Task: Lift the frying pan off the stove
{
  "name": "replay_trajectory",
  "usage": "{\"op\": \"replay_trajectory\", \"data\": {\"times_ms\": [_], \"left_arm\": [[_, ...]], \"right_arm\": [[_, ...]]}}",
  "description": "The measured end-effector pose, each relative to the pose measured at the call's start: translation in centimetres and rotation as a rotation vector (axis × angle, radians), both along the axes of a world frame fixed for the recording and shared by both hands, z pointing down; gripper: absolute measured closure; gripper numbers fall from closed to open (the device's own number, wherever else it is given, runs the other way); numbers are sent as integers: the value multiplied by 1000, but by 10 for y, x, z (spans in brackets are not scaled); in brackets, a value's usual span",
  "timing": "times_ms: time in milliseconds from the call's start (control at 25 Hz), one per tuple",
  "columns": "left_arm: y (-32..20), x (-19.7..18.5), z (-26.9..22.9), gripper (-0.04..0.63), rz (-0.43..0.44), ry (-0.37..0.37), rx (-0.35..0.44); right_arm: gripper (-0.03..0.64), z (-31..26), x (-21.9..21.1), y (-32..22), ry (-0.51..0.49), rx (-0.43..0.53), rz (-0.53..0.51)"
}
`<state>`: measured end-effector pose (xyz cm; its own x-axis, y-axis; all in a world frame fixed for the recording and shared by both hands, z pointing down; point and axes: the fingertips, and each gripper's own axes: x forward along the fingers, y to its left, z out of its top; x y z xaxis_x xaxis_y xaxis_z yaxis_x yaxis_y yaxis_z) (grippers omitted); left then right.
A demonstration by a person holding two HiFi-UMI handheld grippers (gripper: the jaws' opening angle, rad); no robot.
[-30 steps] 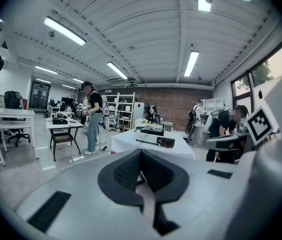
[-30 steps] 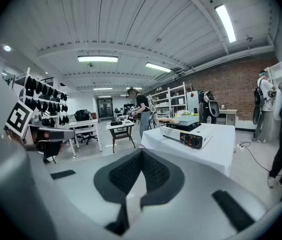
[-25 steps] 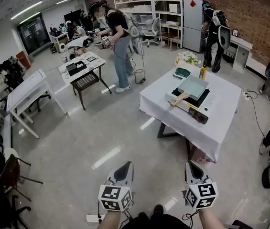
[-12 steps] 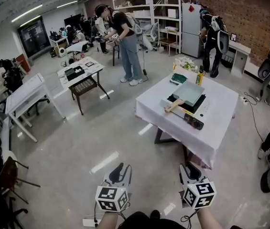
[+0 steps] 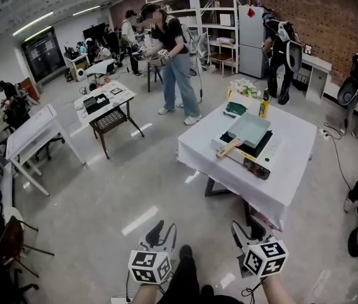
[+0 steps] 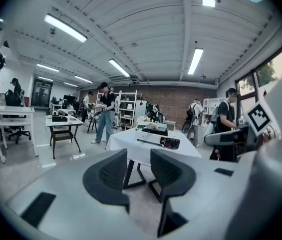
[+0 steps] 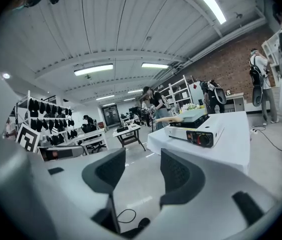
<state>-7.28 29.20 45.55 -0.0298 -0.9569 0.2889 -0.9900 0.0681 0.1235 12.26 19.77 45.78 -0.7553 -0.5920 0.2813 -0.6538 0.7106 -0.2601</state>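
Risk comes mostly from the handle, in my judgement. The frying pan (image 5: 250,128) sits flat on the stove (image 5: 253,155), which stands on the table (image 5: 291,170) with the white cloth, well apart from both grippers. If only one gripper takes the handle (image 5: 228,148) at its far end, the square pan body can tip down and slide. A pull that is not straight up can also drag the light stove over the cloth. A bottle (image 5: 264,106) and other small things stand just behind the pan, so a wide swing may knock them.

The pan's long axis runs from the handle tip, at the lower left in the head view, to the pan body at the upper right. The wooden handle sticks out past the stove's edge, toward the near left corner of the table.

The left gripper (image 5: 164,230) and the right gripper (image 5: 244,229) are both empty. Their jaws have just been opening and now stand apart with nothing between them, the right ones wider.
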Motion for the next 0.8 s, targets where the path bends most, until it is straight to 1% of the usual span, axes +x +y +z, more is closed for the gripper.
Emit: {"op": "replay_trajectory", "data": {"times_ms": [160, 400, 640, 800], "left_arm": [[-26, -12, 4, 475, 17, 6, -5], [-85, -50, 5, 476, 40, 7, 1], [-156, -92, 8, 475, 86, 8, -3], [-202, -114, 11, 476, 124, 15, -7]], "right_arm": [[408, 3, -13, -23, -4, -12, 14], [408, 1, -43, -78, -7, 4, 49], [408, 2, -65, -149, -16, 2, 143], [408, 2, -75, -188, -13, -4, 202]]}}
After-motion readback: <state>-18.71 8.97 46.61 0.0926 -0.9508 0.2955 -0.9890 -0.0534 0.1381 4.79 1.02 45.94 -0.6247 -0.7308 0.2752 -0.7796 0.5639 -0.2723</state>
